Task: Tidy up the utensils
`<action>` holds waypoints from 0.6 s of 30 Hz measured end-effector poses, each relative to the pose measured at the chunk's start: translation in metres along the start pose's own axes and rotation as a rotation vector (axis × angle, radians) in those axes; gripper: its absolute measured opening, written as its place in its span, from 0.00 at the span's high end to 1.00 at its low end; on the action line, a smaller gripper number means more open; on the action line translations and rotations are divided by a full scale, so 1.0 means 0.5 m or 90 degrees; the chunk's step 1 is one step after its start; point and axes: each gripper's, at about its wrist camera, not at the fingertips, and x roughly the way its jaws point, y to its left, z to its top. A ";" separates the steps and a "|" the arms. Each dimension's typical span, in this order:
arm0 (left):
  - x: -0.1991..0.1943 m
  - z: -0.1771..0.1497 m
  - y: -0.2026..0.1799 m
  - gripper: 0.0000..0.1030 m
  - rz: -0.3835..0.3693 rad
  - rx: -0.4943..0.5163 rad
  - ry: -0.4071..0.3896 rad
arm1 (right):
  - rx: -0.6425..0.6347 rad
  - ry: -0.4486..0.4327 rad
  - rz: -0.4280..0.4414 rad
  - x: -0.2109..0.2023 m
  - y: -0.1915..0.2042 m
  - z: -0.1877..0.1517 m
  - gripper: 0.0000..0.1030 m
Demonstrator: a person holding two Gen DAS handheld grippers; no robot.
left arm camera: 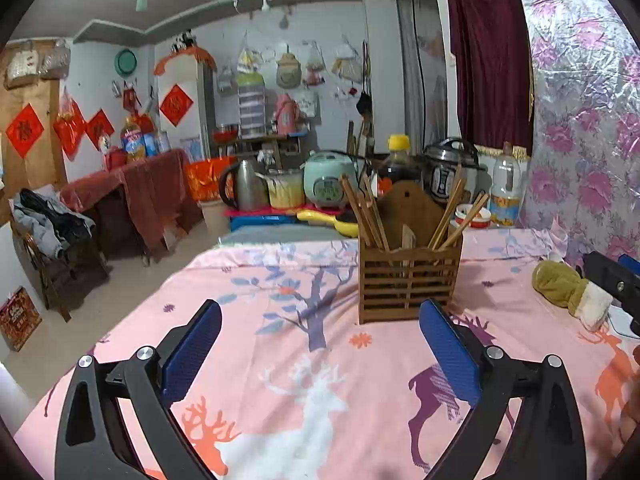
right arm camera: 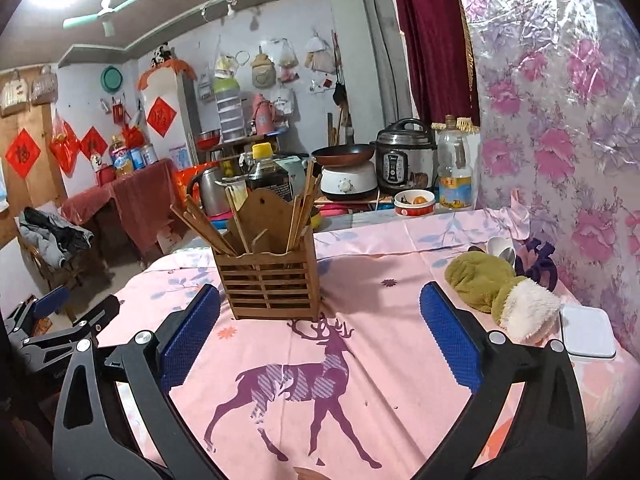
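Observation:
A slatted wooden utensil holder (left arm camera: pixel 408 280) (right arm camera: pixel 272 276) stands upright on the pink deer-print tablecloth (left arm camera: pixel 280 320) (right arm camera: pixel 380 360). Wooden chopsticks (left arm camera: pixel 370 212) (right arm camera: pixel 208 228) lean out of both of its sides. My left gripper (left arm camera: pixel 320 312) is open and empty, with the holder just ahead and to its right. My right gripper (right arm camera: pixel 320 292) is open wide and empty, the holder ahead and slightly to its left. A white spoon (right arm camera: pixel 500 246) and a metal one lie half hidden behind an olive mitten (right arm camera: pixel 480 280) (left arm camera: pixel 560 284). Each gripper shows at the edge of the other's view.
A white flat box (right arm camera: pixel 588 332) lies at the table's right by the flowered wall. Beyond the far edge stand a bowl (right arm camera: pixel 414 202), a pressure cooker (right arm camera: pixel 404 160), an oil bottle (right arm camera: pixel 454 168), a dark sauce bottle (right arm camera: pixel 268 176) and a kettle (left arm camera: pixel 244 186).

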 end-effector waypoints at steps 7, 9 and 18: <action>-0.007 0.003 0.003 0.06 0.000 -0.003 -0.005 | -0.025 0.010 -0.017 0.007 0.013 -0.018 0.06; -0.007 0.000 0.004 0.06 0.004 -0.001 0.000 | -0.030 0.011 -0.022 0.011 0.014 -0.022 0.06; 0.004 -0.010 -0.004 0.06 0.015 0.013 0.016 | -0.037 0.019 -0.027 0.018 0.018 -0.030 0.06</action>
